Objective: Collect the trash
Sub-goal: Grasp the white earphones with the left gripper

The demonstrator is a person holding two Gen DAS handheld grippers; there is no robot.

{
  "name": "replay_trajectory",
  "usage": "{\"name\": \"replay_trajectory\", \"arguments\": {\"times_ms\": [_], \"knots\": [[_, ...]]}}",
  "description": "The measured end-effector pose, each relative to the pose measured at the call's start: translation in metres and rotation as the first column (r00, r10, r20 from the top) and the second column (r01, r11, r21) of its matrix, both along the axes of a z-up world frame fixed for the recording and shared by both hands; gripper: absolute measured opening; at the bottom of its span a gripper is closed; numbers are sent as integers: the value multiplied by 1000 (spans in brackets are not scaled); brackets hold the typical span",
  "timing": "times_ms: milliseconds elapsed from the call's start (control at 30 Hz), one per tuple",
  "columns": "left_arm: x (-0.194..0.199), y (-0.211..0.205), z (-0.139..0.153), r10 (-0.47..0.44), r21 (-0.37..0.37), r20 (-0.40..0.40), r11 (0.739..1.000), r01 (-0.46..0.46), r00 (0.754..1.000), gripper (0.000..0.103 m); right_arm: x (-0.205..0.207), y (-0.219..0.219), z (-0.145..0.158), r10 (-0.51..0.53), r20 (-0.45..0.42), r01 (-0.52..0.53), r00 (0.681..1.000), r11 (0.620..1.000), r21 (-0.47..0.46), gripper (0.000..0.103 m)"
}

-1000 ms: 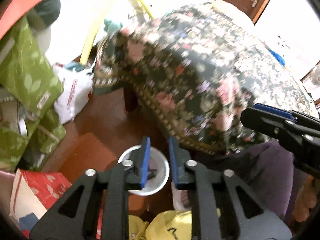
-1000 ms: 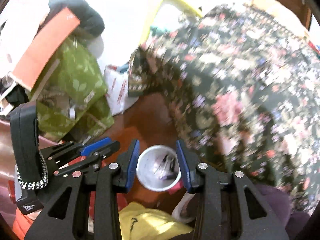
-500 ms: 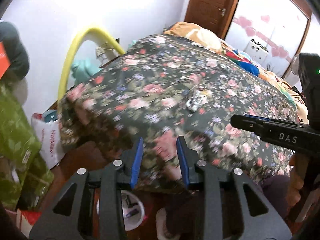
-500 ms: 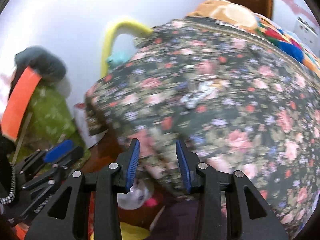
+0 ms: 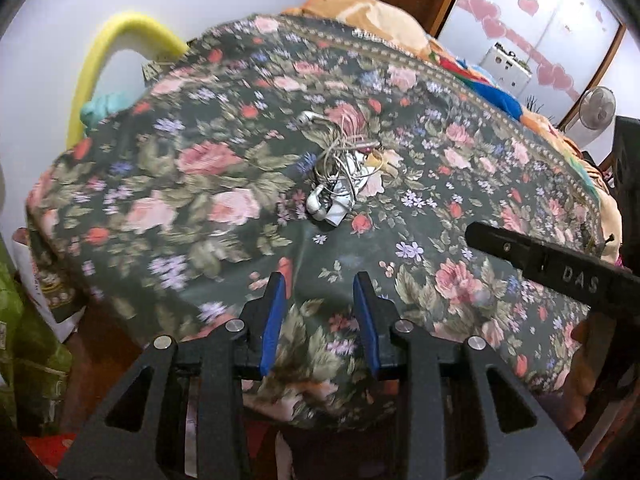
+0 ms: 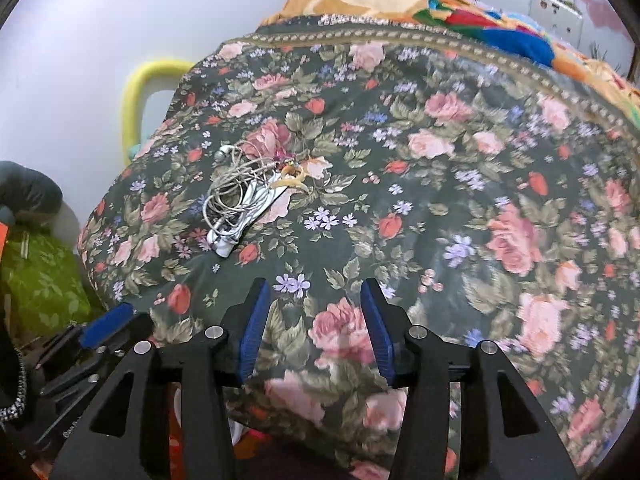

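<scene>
Both grippers up over the bed, nothing in hand. Left gripper: jaws parted a moderate way, empty, floral bedspread showing between the blue pads. Right gripper: jaws parted a little wider, also empty.

Target, as I judge it: a tangle of earphone cable lying on top of the bedspread, with white earbuds and what looks like a small white plug or adapter at its near end, plus a scrap of yellowish-tan something touching its far side (wrapper or peel, I cannot tell which). In the right wrist view the same tangle sits up and to the left of the jaws, well apart from them. In the left wrist view it lies almost straight ahead, slightly right of the centre line.

Step in hand: approach. No contact with the heap yet.

Next move, my reading: the left gripper has the straighter line, so I would push it forward and down until the pads straddle the densest part of the cable bundle, then close. Loose loops may trail or snag on the cloth; a pinch through the middle should carry most of it. The soft bedspread could bunch up into the jaws if I go too deep.

No bin visible in either view.
</scene>
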State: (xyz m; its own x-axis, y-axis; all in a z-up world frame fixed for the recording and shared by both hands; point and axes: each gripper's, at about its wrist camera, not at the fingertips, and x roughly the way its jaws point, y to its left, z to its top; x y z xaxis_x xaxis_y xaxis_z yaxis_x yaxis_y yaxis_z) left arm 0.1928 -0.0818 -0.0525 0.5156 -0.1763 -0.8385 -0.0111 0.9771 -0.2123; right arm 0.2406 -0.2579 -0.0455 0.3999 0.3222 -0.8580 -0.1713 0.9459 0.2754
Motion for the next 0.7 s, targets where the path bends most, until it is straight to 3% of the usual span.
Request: {"name": "replay_trajectory", "arguments": {"times_ms": [167, 367, 467, 533, 567, 700], "knots": [[30, -5, -18, 7, -13, -16, 1000, -7, 1000, 40, 12, -3, -17, 18, -56, -16, 998, 999, 37, 43], [68, -15, -42, 12, -17, -42, 1000, -13, 999, 40, 20, -21, -17, -32, -77, 41, 997, 992, 122, 44], [78, -20, -43, 12, -24, -9, 1000, -13, 1000, 40, 23, -28, -20, -55, -99, 69, 994, 987, 144, 44], [82, -25, -45, 4, -9, -1, 1000, -4, 1000, 35, 25, -31, -23, -68, -118, 86, 991, 983, 160, 44], [83, -29, -47, -2, 8, -6, 1000, 3, 1000, 23, 26, -31, -24, -71, -124, 91, 990, 982, 164, 44], [72, -39, -40, -24, 12, 6, 1000, 24, 1000, 19, 25, -32, -22, -83, -107, 97, 991, 987, 132, 44]]}}
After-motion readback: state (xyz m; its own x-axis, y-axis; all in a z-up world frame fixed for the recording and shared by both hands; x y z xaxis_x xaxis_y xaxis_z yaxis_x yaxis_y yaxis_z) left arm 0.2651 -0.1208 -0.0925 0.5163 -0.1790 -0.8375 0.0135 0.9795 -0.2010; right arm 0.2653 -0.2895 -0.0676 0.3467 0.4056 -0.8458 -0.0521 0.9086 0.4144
